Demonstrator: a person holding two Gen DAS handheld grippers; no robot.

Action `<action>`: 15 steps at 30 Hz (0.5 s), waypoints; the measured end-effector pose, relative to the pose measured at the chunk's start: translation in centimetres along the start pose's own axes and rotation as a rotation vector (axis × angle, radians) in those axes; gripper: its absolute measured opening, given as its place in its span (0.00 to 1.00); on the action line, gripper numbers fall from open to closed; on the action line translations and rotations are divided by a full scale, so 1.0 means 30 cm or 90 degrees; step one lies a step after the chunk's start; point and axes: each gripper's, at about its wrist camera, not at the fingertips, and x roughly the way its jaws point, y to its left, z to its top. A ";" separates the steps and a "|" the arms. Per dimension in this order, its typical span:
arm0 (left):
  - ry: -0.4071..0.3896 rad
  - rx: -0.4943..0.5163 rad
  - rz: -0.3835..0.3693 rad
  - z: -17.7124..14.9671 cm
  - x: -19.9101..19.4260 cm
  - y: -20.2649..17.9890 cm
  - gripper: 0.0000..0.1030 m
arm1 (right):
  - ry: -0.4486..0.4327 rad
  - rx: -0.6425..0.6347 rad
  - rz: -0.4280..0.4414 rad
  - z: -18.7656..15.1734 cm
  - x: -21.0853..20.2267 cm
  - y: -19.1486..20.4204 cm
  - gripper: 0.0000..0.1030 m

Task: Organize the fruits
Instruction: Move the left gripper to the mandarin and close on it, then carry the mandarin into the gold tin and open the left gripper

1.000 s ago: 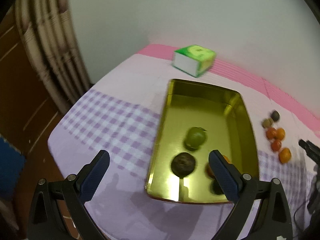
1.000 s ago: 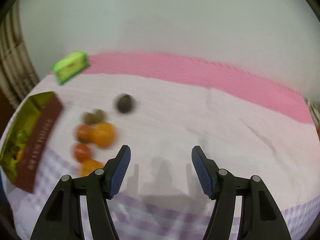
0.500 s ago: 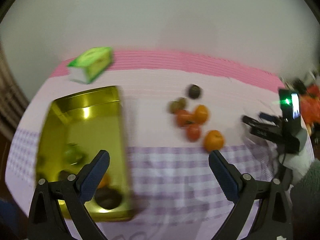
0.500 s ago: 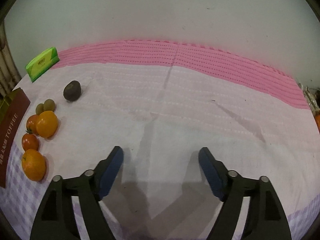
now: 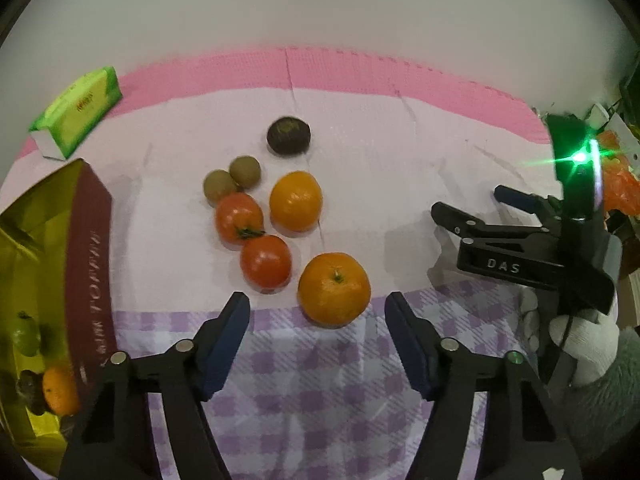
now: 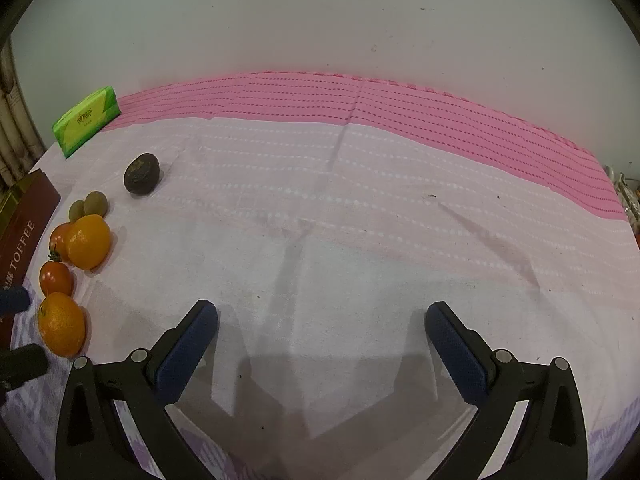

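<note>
Left wrist view, glossy dimpled orange (image 5: 334, 294), both hand-held grippers (image 5: 317, 322) (image 6: 321, 332) wide, empty

A plain pale wall (image 6: 320, 20) rises behind the table (image 6: 360, 240), which wears a cloth banded pink at the far edge, pale lilac in the middle and purple check (image 5: 320, 380) nearest. At the far left hangs what looks like a striped curtain (image 6: 12, 128). Light is soft, casting faint shadows.

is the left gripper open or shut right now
Open: the left gripper has its blue fingers spread wide, gripping nothing, with the nearest orange just ahead of them.
</note>
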 end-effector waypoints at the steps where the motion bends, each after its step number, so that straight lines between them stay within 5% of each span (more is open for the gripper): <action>1: 0.004 0.001 -0.002 0.002 0.011 -0.005 0.54 | 0.000 0.000 0.000 0.001 0.001 0.001 1.00; 9: 0.022 0.001 -0.010 0.035 0.071 -0.032 0.37 | 0.000 0.000 0.000 0.001 0.001 0.002 1.00; 15: 0.021 0.002 -0.004 0.051 0.075 -0.034 0.36 | 0.000 0.000 0.000 0.000 0.000 0.002 1.00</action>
